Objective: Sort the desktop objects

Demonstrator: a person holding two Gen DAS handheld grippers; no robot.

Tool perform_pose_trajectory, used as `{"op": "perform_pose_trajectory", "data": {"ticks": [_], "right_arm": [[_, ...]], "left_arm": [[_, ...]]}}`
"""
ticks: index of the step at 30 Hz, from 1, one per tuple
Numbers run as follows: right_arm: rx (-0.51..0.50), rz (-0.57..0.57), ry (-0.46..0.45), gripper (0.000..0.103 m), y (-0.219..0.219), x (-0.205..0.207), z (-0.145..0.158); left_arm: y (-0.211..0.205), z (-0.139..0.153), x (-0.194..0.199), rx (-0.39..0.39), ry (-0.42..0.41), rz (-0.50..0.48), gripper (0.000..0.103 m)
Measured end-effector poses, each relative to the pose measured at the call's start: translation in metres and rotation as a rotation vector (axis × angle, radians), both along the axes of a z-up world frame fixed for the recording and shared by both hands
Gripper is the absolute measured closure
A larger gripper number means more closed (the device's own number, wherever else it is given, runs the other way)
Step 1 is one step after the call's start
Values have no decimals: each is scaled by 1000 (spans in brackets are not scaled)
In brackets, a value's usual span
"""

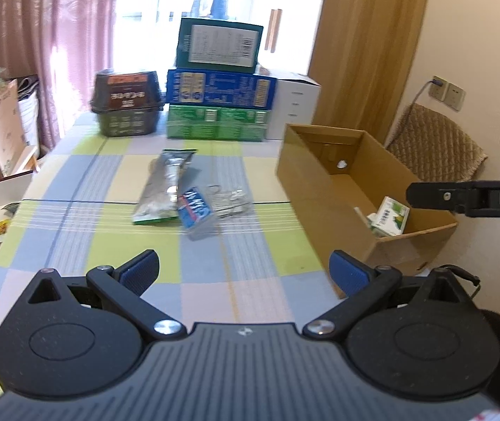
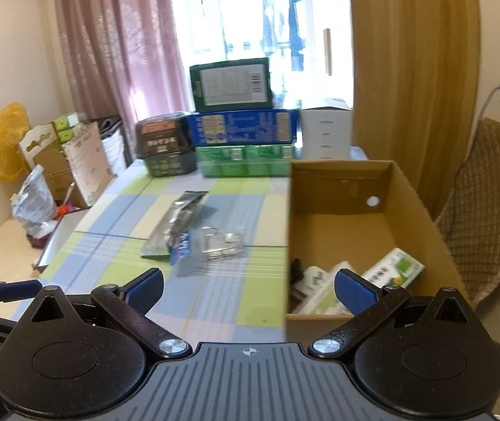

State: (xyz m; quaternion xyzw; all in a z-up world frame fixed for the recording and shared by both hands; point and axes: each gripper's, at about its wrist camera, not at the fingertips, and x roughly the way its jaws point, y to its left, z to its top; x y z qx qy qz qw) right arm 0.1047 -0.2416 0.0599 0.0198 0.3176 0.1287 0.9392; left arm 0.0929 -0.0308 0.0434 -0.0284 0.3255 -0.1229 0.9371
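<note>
On the checked tablecloth (image 1: 85, 182) lie a silver foil pouch (image 1: 166, 186), a blue packet (image 1: 195, 208) and a clear plastic bag of small parts (image 1: 229, 200), bunched together mid-table. The same pouch (image 2: 180, 221), blue packet (image 2: 181, 249) and clear bag (image 2: 220, 244) show in the right wrist view. An open cardboard box (image 1: 306, 179) stands to their right, with a green-and-white carton (image 1: 390, 217) inside. My left gripper (image 1: 246, 273) is open and holds nothing, short of the pile. My right gripper (image 2: 250, 289) is also open with nothing in it, over the near corner of the box (image 2: 383, 182).
Stacked green and blue cartons (image 1: 218, 98), a dark basket (image 1: 127, 105) and a white box (image 1: 295, 105) line the table's far edge. Boxes and bags crowd the floor at left (image 2: 43, 161). A chair with a woven cushion (image 2: 488, 203) stands to the right of the box.
</note>
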Motion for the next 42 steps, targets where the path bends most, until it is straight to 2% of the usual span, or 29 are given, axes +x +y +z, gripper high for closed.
{"op": "perform_pose_trajectory", "data": {"ticks": [9, 17, 26, 30, 33, 36, 38, 42], "right_arm": [[-4, 100, 21, 2, 46, 16, -20], [-22, 148, 28, 2, 66, 39, -47], [-20, 155, 59, 2, 73, 80, -84], [10, 156, 16, 3, 72, 93, -93], [9, 147, 15, 10, 73, 108, -100], [-4, 136, 27, 23, 76, 125, -109], [-8, 126, 40, 36, 76, 136, -116], [-16, 94, 80, 39, 74, 157, -131]], "left_arm": [[49, -9, 3, 39, 14, 68, 2], [81, -26, 31, 85, 41, 94, 2], [87, -59, 75, 97, 83, 63, 2], [84, -77, 96, 99, 108, 45, 2], [81, -90, 111, 87, 130, 30, 2], [75, -99, 129, 66, 147, 18, 2], [72, -104, 140, 51, 150, 14, 2], [62, -111, 164, 27, 153, -1, 2]]}}
